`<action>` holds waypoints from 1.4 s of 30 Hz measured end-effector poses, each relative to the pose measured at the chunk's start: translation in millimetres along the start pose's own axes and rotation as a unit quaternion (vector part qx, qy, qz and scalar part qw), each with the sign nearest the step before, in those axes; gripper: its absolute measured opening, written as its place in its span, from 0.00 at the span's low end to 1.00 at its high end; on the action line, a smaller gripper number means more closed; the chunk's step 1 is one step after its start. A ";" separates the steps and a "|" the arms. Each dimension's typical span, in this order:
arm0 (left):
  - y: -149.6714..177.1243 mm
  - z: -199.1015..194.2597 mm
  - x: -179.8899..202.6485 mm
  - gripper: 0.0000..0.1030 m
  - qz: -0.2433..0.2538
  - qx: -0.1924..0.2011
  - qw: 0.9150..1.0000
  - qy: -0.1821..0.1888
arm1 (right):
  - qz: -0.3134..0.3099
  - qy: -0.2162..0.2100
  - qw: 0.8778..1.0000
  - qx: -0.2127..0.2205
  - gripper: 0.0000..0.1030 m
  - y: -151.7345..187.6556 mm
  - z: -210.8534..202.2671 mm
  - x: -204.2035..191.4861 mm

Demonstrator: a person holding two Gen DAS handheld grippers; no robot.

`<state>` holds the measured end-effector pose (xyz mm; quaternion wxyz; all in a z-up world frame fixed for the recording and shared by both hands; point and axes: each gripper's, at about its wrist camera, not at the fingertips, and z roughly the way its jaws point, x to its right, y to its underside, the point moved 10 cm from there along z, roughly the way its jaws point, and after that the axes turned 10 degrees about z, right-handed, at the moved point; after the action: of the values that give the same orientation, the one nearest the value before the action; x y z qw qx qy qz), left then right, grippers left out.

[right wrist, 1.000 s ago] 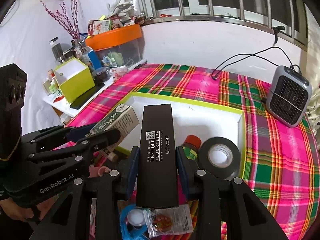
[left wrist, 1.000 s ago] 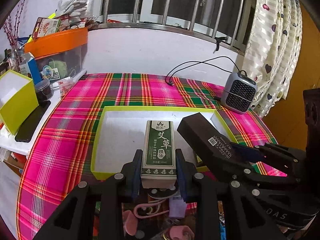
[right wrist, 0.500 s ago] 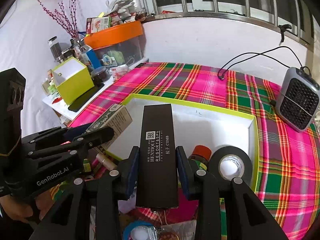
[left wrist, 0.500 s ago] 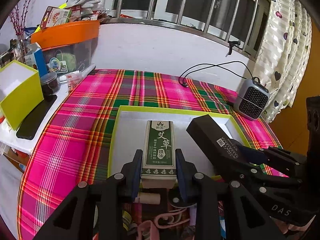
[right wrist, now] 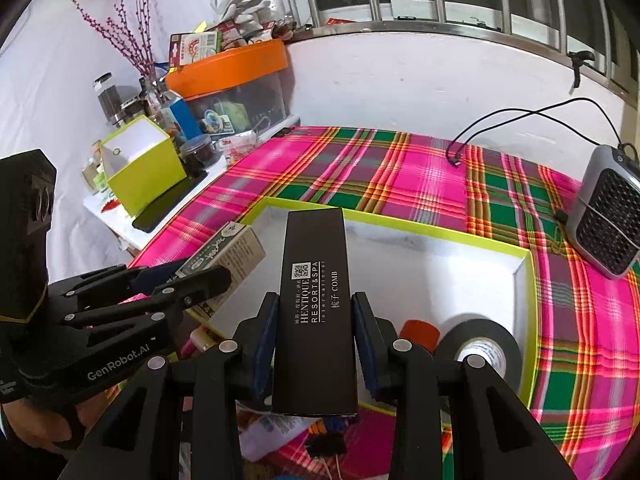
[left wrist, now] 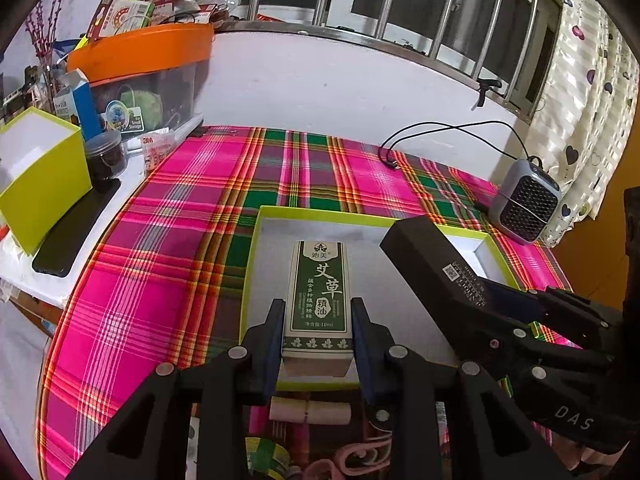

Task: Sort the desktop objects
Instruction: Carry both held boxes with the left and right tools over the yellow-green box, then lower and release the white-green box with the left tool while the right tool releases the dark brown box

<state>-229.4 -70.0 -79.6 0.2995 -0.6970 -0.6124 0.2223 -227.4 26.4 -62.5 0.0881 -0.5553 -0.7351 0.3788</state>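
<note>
My left gripper (left wrist: 318, 320) is shut on a small green oil box (left wrist: 319, 292) and holds it above the near edge of the lime-rimmed white tray (left wrist: 320, 214). My right gripper (right wrist: 314, 320) is shut on a long black comb box (right wrist: 316, 300) over the same tray (right wrist: 400, 224). Each gripper shows in the other's view: the right with the comb box (left wrist: 440, 268), the left with the green box (right wrist: 228, 252). A black tape roll (right wrist: 480, 350) and a red-capped bottle (right wrist: 420, 330) lie in the tray's right part.
Loose small items lie in front of the tray, among them a cream tube (left wrist: 308, 412) and a black binder clip (right wrist: 324, 444). A grey heater (left wrist: 524, 204) with its cable stands at the right. A lime box (left wrist: 36, 172), a phone (left wrist: 72, 232) and an orange-lidded bin (left wrist: 140, 76) stand at the left.
Both grippers have moved forward and up with their boxes, so that they now hang over the tray. The clutter in front of the tray has dropped lower in both views.
</note>
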 end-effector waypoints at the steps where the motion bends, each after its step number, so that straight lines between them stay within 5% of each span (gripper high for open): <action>1: -0.1 1.6 -0.9 0.31 0.000 -0.002 1.000 0.000 | 0.000 0.000 1.000 0.000 0.37 -0.2 1.4 -0.4; 42: 4.3 29.6 -21.2 0.31 -0.020 -0.035 0.999 -0.008 | 0.030 -0.003 0.999 -0.039 0.37 -9.5 58.6 -7.4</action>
<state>-249.5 -87.0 -105.2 0.2747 -0.6927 -0.6362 0.2000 -264.1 -7.9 -95.0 0.0529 -0.5790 -0.7327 0.3537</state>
